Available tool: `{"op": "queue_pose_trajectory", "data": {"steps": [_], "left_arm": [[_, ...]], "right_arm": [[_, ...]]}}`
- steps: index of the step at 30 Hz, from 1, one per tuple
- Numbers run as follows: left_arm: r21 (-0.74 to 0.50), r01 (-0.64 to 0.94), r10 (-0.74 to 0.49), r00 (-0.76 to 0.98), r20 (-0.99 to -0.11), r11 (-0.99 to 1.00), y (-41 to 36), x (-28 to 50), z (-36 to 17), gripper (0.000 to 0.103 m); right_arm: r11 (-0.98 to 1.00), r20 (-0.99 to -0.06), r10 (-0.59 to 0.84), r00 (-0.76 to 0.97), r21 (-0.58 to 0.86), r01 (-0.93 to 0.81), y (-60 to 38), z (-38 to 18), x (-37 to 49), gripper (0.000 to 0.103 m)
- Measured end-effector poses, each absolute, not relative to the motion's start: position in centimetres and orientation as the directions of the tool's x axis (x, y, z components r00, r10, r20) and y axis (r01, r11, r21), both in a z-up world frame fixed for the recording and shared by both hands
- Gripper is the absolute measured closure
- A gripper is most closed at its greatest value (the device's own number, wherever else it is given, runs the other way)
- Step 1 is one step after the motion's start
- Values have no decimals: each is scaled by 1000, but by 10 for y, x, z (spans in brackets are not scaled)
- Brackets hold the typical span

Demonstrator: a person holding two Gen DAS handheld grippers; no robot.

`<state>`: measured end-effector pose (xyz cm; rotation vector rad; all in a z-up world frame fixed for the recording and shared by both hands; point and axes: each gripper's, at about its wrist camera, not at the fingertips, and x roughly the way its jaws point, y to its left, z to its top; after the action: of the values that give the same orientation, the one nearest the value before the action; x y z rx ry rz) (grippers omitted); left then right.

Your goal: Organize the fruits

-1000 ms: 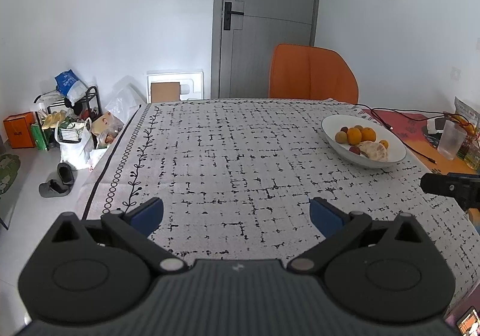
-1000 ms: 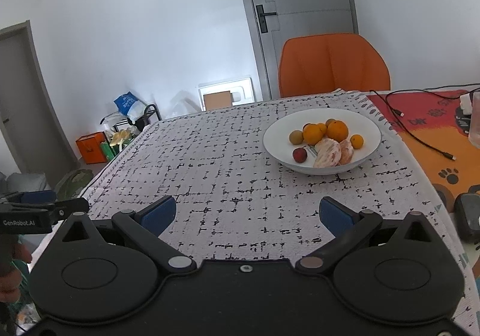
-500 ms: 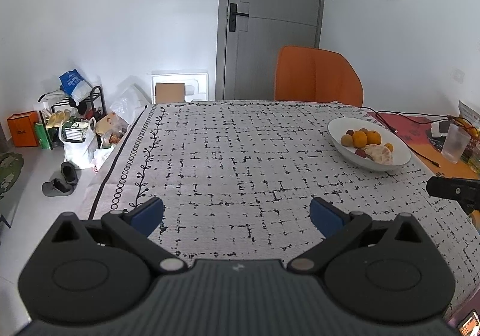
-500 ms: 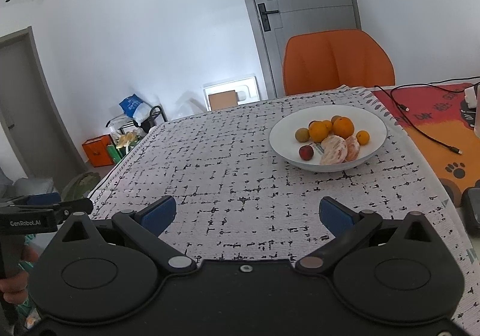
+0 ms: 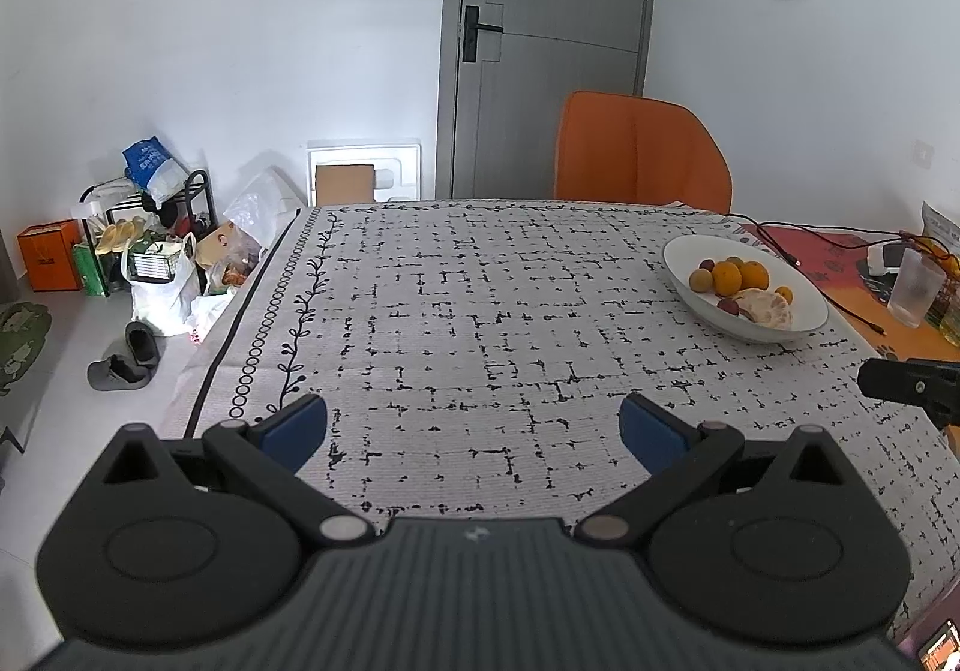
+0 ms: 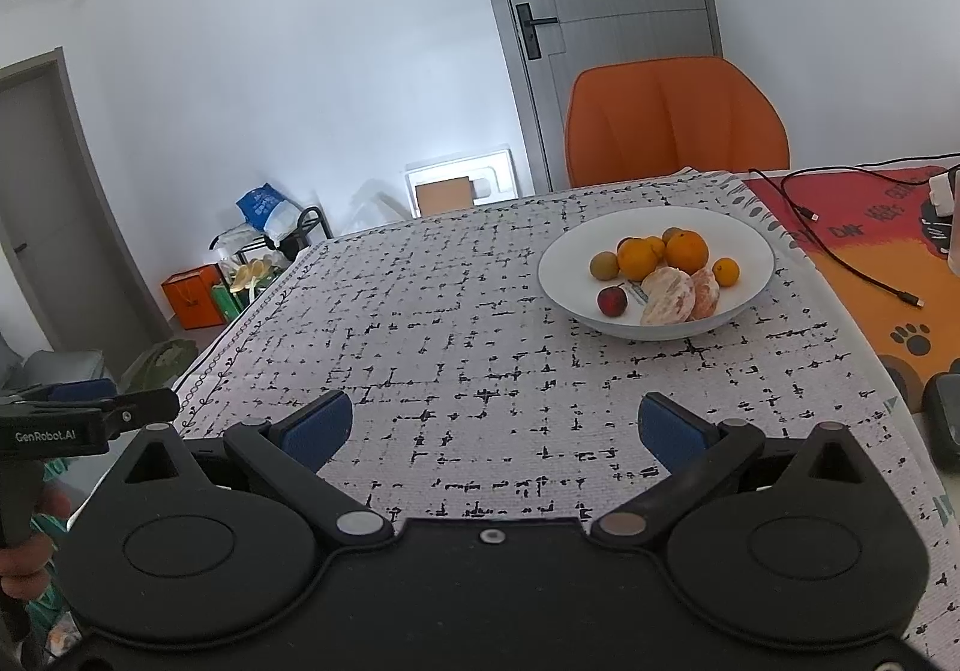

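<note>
A white bowl (image 6: 750,245) stands on the patterned tablecloth at the right side of the table. It holds several oranges (image 6: 687,251), two peeled citrus fruits (image 6: 667,296), a small red fruit (image 6: 612,301) and a brownish round fruit (image 6: 603,265). The bowl also shows in the left wrist view (image 5: 684,263). My right gripper (image 6: 492,428) is open and empty, above the cloth short of the bowl. My left gripper (image 5: 474,425) is open and empty over the middle of the table, left of the bowl.
An orange chair (image 5: 639,155) stands at the far table edge. Cables (image 6: 840,245) lie on an orange mat (image 6: 870,275) right of the bowl, with a clear cup (image 5: 915,287). Bags and shoes (image 5: 129,359) clutter the floor at left.
Both grippers have shifted slightly; in the right wrist view the bowl has come nearer and sits lower in the frame. Both stay open and empty.
</note>
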<state>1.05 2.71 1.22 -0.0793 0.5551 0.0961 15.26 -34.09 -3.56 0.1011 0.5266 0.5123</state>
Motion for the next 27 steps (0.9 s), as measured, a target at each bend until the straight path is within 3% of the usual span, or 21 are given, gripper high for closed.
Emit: {"op": "queue_pose_trajectory", "data": {"steps": [27], "left_arm": [[-57, -99, 55, 850, -524, 993, 24, 11, 10, 0]], "right_arm": [[880, -479, 469, 742, 186, -437, -336, -45, 157, 0]]}}
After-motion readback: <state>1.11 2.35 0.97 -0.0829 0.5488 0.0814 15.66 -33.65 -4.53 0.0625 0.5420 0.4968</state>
